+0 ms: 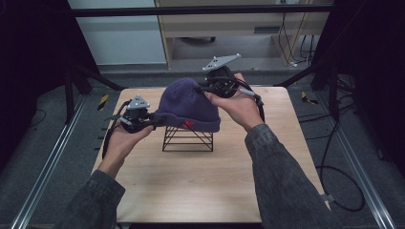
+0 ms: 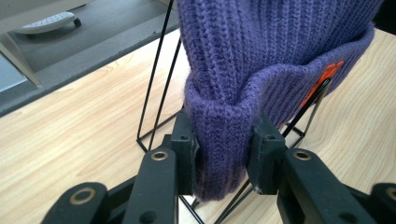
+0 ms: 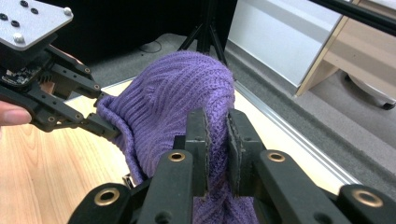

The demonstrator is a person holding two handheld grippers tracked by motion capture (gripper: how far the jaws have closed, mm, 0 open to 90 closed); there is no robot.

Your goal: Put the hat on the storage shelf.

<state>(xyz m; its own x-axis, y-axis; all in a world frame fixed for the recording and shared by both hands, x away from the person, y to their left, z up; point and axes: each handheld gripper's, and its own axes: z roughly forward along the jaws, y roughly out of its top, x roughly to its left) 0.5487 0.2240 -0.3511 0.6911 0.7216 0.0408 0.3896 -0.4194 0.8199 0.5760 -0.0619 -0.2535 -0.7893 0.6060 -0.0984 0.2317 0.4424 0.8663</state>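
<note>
Beanie (image 1: 187,106): purple knit, draped over a black wire stand (image 1: 187,138) on the tabletop (image 1: 200,181).
Left tool (image 2: 223,149): pads clamped on the folded brim at the beanie's left edge.
Right tool (image 3: 216,135): jaws nearly together, pinching knit at the crown's far right side.
</note>
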